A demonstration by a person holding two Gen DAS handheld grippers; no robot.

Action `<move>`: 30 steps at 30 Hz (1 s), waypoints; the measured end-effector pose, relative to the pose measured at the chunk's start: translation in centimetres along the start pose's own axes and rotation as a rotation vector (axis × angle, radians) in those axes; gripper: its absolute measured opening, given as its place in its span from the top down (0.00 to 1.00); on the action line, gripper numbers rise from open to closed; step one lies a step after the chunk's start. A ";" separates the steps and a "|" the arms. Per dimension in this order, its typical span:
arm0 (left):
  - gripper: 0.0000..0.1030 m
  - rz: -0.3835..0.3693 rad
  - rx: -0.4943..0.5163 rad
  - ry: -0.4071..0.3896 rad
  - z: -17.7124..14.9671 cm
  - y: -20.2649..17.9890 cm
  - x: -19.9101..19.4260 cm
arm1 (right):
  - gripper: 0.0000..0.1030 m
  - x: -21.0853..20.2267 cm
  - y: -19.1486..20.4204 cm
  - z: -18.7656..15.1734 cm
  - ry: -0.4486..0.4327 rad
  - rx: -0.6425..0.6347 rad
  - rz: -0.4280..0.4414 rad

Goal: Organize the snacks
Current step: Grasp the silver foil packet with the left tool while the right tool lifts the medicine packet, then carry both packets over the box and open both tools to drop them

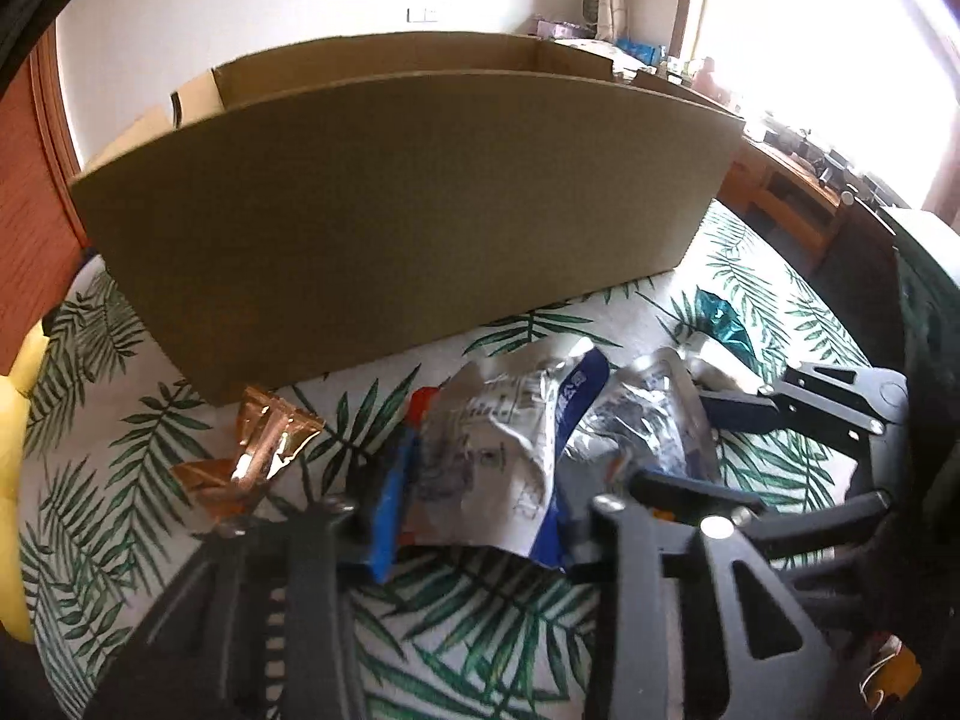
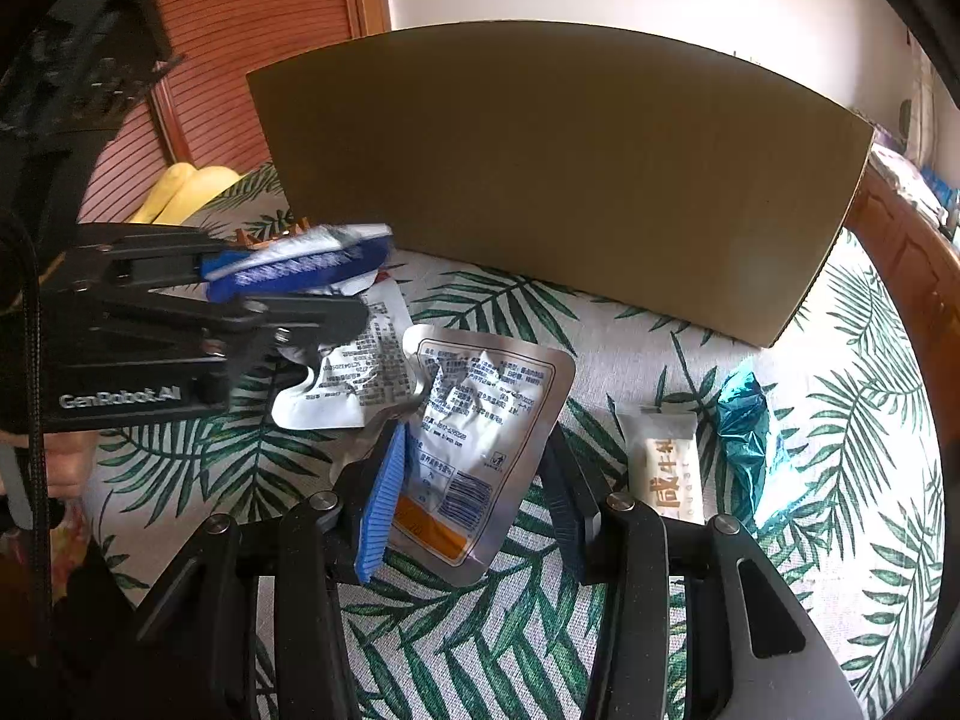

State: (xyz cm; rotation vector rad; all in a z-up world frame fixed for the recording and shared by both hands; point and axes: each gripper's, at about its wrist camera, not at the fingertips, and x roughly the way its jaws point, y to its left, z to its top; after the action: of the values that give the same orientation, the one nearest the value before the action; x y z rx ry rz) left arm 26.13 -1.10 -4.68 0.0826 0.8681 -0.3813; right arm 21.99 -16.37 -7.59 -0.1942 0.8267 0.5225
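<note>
A silver foil snack pouch (image 1: 486, 468) sits between the fingers of my left gripper (image 1: 480, 516), which is shut on it; it also shows in the right wrist view (image 2: 342, 372), held by the left gripper (image 2: 336, 288). My right gripper (image 2: 474, 480) is shut on a second silver pouch (image 2: 480, 420) with an orange stripe, seen in the left wrist view (image 1: 654, 420) with the right gripper (image 1: 720, 396). Both pouches are just above the leaf-print cloth (image 2: 600, 324). A cardboard box (image 1: 408, 210) stands behind them, also in the right wrist view (image 2: 570, 180).
A copper foil wrapper (image 1: 264, 450) lies left of the pouches. A white nougat bar (image 2: 666, 468) and a blue foil candy (image 2: 744, 420) lie to the right. Yellow objects (image 2: 186, 192) sit by the wooden door (image 2: 240, 60). A wooden rim (image 2: 912, 276) borders the cloth.
</note>
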 end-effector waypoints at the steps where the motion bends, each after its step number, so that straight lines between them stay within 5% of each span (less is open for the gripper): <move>1: 0.79 0.012 0.006 -0.009 -0.1 -0.1 -0.3 | 0.57 0.0 0.0 0.0 0.000 0.000 0.000; 30: 0.79 -0.018 0.028 -0.119 -2.1 -1.2 -6.4 | 0.61 -3.0 0.2 -0.3 -0.089 0.005 -0.001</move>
State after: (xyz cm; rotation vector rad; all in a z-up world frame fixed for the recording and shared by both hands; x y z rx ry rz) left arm 20.38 0.11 -1.06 0.0776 0.7470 -0.4117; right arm 19.95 -17.40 -5.54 -0.1652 0.7413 0.5243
